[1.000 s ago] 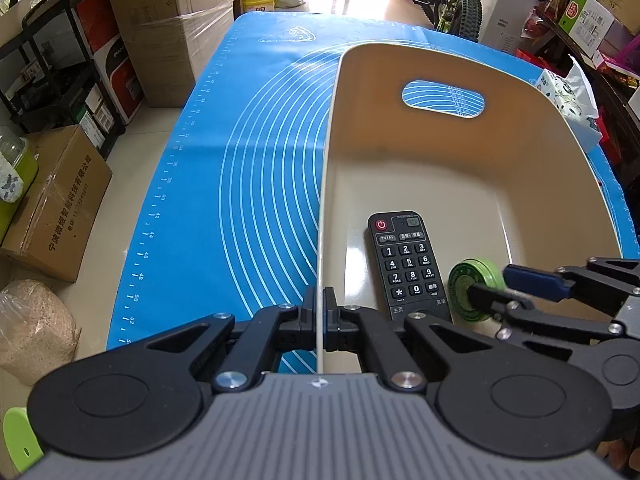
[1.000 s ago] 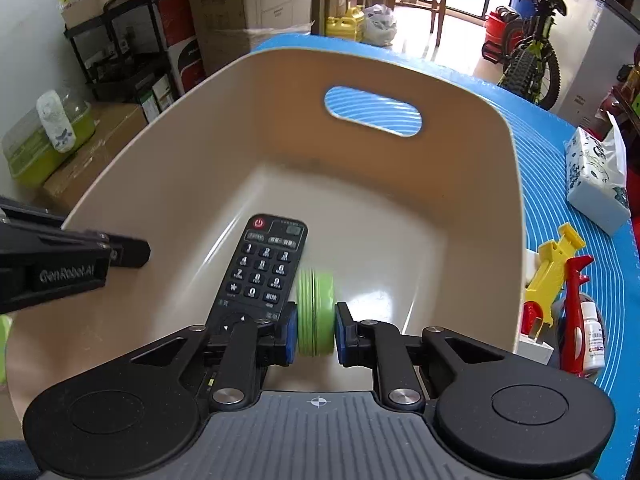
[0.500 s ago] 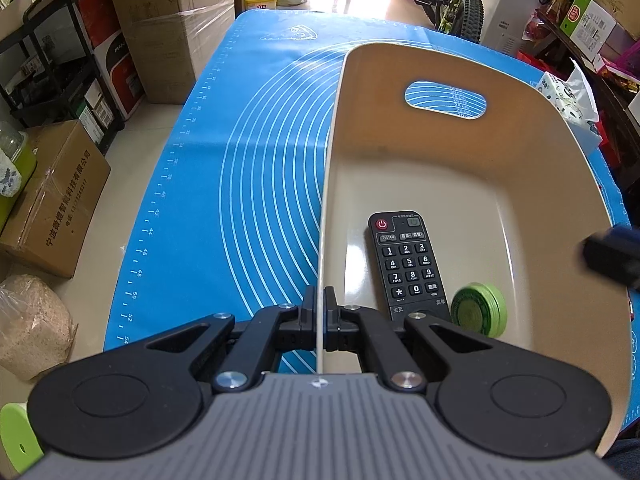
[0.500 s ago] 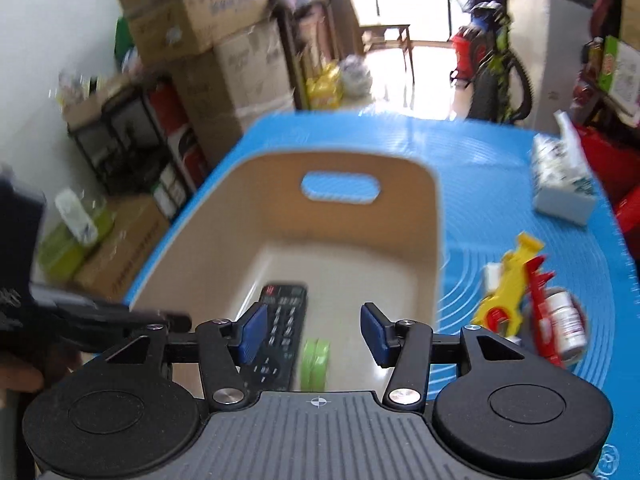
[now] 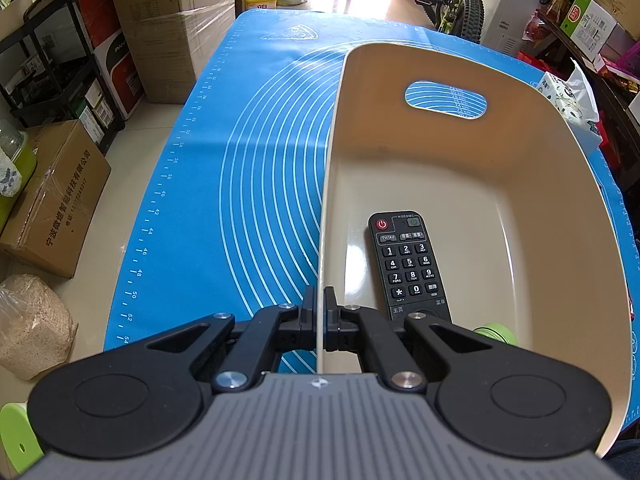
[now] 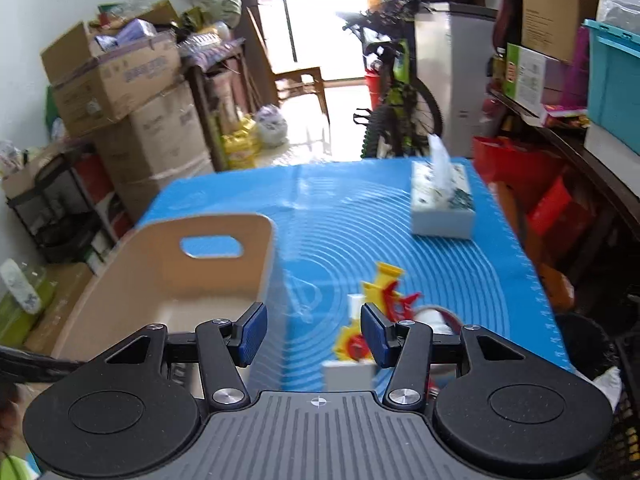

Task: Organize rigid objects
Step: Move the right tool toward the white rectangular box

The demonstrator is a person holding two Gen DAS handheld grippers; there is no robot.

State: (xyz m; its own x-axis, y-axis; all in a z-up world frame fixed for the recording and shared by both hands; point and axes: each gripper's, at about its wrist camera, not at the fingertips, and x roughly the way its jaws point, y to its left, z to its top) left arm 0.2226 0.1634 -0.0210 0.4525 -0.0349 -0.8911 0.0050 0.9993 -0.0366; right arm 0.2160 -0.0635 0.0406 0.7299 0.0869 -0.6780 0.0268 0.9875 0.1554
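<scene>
My right hand-held gripper point(image 6: 313, 334) hangs with its blue pads spread and nothing between them, and just past and below its right pad lies the cluster I judge comes next: a yellow-and-red plastic toy point(image 6: 382, 294) beside a small white bottle point(image 6: 434, 317) on the blue silicone mat covering the desk point(image 6: 472, 280). The toy's long axis runs away from me, roughly in line with the fingers. My left hand-held gripper point(image 5: 319, 317) is pinched on the near rim of the beige plastic bin point(image 5: 540, 168), steadying it, so the right is nearer.
</scene>
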